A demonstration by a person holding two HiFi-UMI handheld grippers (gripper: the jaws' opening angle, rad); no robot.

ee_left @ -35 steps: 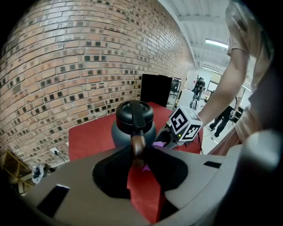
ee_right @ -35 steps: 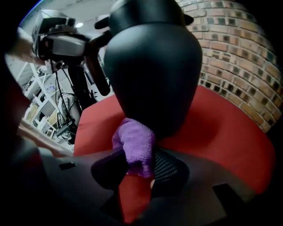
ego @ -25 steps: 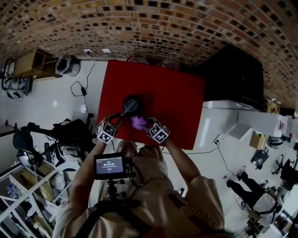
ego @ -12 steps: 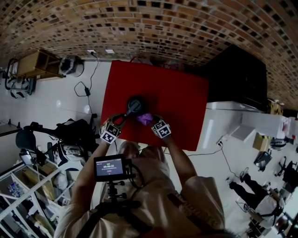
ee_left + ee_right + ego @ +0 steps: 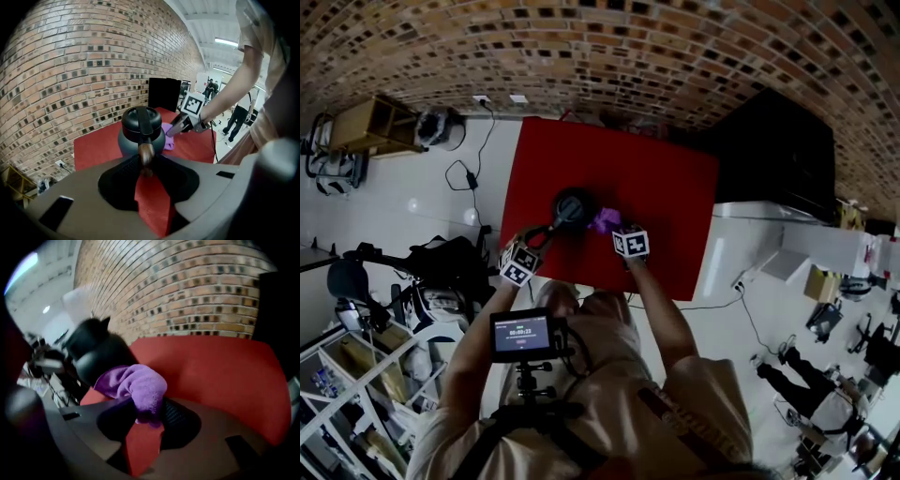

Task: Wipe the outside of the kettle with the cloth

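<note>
The kettle is standing upright on the red table, on the half of it nearer the person. Its long handle is arching over the lid and running out from the kettle toward the person's left, so the kettle's long line is lying along the left gripper's reach. That leaves the kettle's right flank bare.

The purple cloth is bunching against that right flank, low on the body, and appears to be touching it. The wipe is therefore turning on this one fact: the kettle wall is lying just ahead and to the left of the cloth, as the right gripper view shows it.

The left gripper is clamping narrowly on the handle's brown wooden end, pointing down at a slant toward the kettle and bracing it.

The right gripper, the nearer one to the bare wall, is pinching a fold of the cloth between its jaws. It is angling steeply down from the kettle's right, with the forearm reaching in from the person's side.
</note>
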